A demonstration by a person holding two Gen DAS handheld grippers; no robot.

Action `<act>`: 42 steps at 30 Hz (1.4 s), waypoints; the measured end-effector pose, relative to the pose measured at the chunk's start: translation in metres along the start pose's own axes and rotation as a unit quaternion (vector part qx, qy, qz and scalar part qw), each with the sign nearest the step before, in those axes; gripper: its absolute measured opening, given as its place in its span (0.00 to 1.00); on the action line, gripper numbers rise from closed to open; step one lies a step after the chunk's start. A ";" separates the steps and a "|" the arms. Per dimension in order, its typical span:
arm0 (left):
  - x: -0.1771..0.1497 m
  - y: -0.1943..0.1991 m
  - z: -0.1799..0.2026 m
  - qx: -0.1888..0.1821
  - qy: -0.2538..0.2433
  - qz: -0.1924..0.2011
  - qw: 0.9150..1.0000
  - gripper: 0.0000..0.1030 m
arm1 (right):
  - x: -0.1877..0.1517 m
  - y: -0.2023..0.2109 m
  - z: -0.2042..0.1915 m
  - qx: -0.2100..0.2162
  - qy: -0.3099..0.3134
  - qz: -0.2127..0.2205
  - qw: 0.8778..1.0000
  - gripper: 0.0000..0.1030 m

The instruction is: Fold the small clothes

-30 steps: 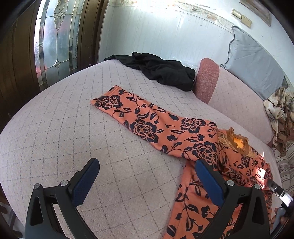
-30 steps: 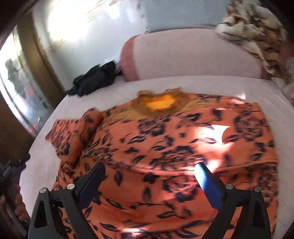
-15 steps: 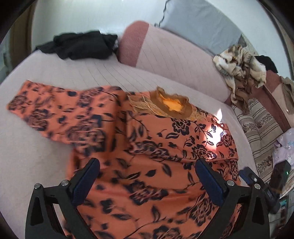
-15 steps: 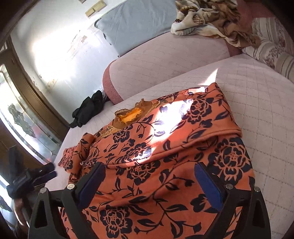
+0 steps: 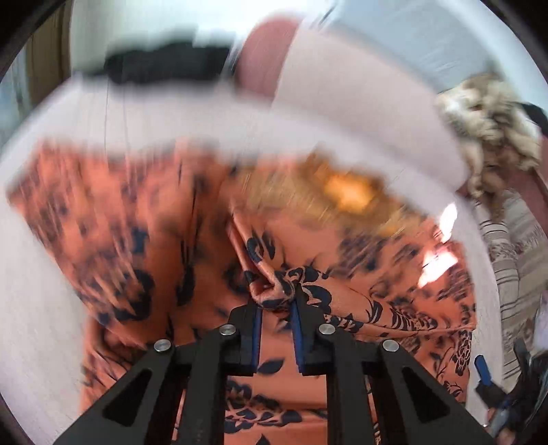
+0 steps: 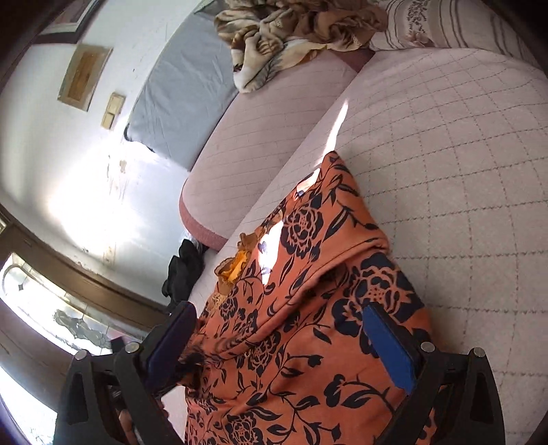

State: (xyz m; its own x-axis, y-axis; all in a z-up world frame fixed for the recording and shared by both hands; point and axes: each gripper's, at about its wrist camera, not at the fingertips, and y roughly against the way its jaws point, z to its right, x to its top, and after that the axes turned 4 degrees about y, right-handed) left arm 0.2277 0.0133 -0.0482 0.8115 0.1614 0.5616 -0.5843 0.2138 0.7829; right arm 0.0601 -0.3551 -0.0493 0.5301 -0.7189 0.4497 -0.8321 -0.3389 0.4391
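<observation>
Behind the orange top (image 6: pixel 308 325), a black garment (image 6: pixel 183 274) lies.

A wide bed covered in a pale pink spread quilted in a diamond grid (image 6: pixel 445 171) carries everything here. Spread across its near middle lies an orange garment printed with dark navy flowers, with a yellow-gold neckline (image 6: pixel 301 274), and far off at the left edge sits a crumpled black garment (image 6: pixel 183 270). Along the far side runs a long pink bolster with a darker rose end (image 6: pixel 239 137), and a rumpled brown-and-cream patterned blanket (image 6: pixel 291 30) is heaped on its right end, beside a striped floral cushion (image 6: pixel 445 24).
</observation>
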 end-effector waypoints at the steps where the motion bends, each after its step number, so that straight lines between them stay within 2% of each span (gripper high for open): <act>1: -0.004 0.008 0.006 0.008 -0.018 0.023 1.000 0.15 | 0.001 0.001 0.001 -0.002 -0.001 0.004 1.000 0.96; 2: -0.009 0.011 0.008 0.017 -0.028 0.032 0.999 0.15 | 0.003 0.002 0.002 -0.005 -0.001 0.007 1.000 0.96; 3: -0.015 0.004 0.003 0.027 -0.023 0.015 0.999 0.15 | 0.004 0.003 0.002 -0.010 -0.001 0.008 1.000 0.96; 6: -0.033 -0.041 -0.018 0.052 -0.003 -0.092 0.994 0.16 | 0.012 0.008 0.001 -0.019 -0.006 0.013 1.000 0.96; 8: -0.037 -0.031 -0.018 0.041 -0.011 -0.065 0.997 0.18 | 0.027 0.010 -0.004 -0.021 0.004 0.016 1.000 0.96; 10: -0.038 -0.031 -0.016 0.043 -0.016 -0.068 0.997 0.18 | 0.052 0.006 -0.008 -0.043 0.037 0.021 0.998 0.96; 12: -0.039 -0.031 -0.016 0.039 -0.014 -0.068 0.997 0.19 | 0.080 -0.015 -0.004 -0.070 0.062 0.006 0.996 0.96; 13: -0.040 -0.028 -0.019 0.037 -0.014 -0.067 0.997 0.19 | 0.094 -0.032 -0.001 -0.082 0.067 -0.013 0.994 0.96; 15: -0.043 -0.025 -0.018 0.037 -0.019 -0.062 0.997 0.19 | 0.114 -0.073 0.009 -0.104 0.077 -0.075 0.989 0.96; 17: -0.044 -0.021 -0.021 0.040 -0.033 -0.058 0.997 0.19 | 0.125 -0.106 0.020 -0.136 0.089 -0.111 0.980 0.94; 18: -0.044 -0.025 -0.020 0.041 -0.038 -0.057 0.997 0.19 | 0.128 -0.121 0.025 -0.137 0.087 -0.132 0.978 0.90; 19: -0.040 -0.031 -0.014 0.041 -0.043 -0.056 0.997 0.19 | 0.128 -0.129 0.030 -0.129 0.077 -0.144 0.978 0.67; 20: -0.040 -0.031 -0.014 0.042 -0.048 -0.055 0.996 0.19 | 0.126 -0.138 0.029 -0.112 0.078 -0.163 0.977 0.13; 21: -0.038 -0.034 -0.013 0.043 -0.054 -0.055 0.996 0.19 | 0.122 -0.145 0.022 -0.103 0.095 -0.186 0.972 0.09; 23: -0.031 -0.037 -0.006 0.042 -0.061 -0.047 0.996 0.19 | 0.119 -0.139 -0.007 -0.129 0.179 -0.168 0.961 0.08; 25: -0.025 -0.038 0.000 0.025 -0.065 -0.031 0.997 0.20 | 0.129 -0.117 -0.026 -0.141 0.212 -0.103 0.962 0.08; 26: -0.024 -0.043 0.004 0.022 -0.067 -0.029 0.997 0.20 | 0.132 -0.110 -0.031 -0.164 0.224 -0.074 0.958 0.08; 27: -0.025 -0.052 0.007 0.033 -0.068 -0.043 0.996 0.20 | 0.130 -0.113 -0.027 -0.185 0.233 -0.069 0.952 0.09; 28: -0.027 -0.060 0.007 0.042 -0.067 -0.049 0.996 0.20 | 0.124 -0.126 -0.015 -0.203 0.232 -0.102 0.946 0.10; 29: -0.027 -0.058 0.009 0.045 -0.072 -0.038 0.996 0.20 | 0.117 -0.140 0.000 -0.218 0.224 -0.140 0.939 0.13; 30: -0.026 -0.055 0.012 0.047 -0.078 -0.038 0.995 0.20 | 0.110 -0.146 0.013 -0.222 0.216 -0.162 0.937 0.14; 31: -0.026 -0.053 0.012 0.046 -0.079 -0.039 0.995 0.20 | 0.109 -0.136 0.017 -0.202 0.212 -0.139 0.946 0.17; 33: -0.025 -0.055 0.008 0.037 -0.076 -0.045 0.995 0.21 | 0.115 -0.113 0.023 -0.195 0.172 -0.103 0.960 0.36; 34: -0.024 -0.055 0.004 0.031 -0.070 -0.048 0.996 0.21 | 0.119 -0.101 0.025 -0.203 0.155 -0.082 0.963 0.57; 35: -0.023 -0.054 0.001 0.026 -0.061 -0.050 0.997 0.21 | 0.122 -0.085 0.024 -0.207 0.142 -0.054 0.967 0.68; 37: -0.023 -0.051 -0.003 0.025 -0.053 -0.050 0.997 0.21 | 0.128 -0.064 0.014 -0.171 0.128 -0.025 0.977 0.68; 39: -0.025 -0.046 -0.006 0.028 -0.051 -0.048 0.997 0.21 | 0.126 -0.050 -0.003 -0.113 0.125 -0.028 0.985 0.68; 41: -0.028 -0.041 -0.008 0.024 -0.043 -0.044 0.998 0.19 | 0.115 -0.045 -0.022 -0.074 0.140 -0.037 0.987 0.70; 42: -0.032 -0.036 -0.009 0.021 -0.040 -0.041 0.998 0.18 | 0.109 -0.046 -0.028 -0.068 0.144 -0.038 0.987 0.70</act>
State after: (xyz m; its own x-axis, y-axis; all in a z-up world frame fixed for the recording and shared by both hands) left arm 0.2228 0.0086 -0.0968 0.8554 0.0673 0.5136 -0.5166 0.1818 0.8367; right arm 0.1604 -0.4007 0.0017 0.6309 -0.4861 0.6047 -0.7687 -0.2860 0.5720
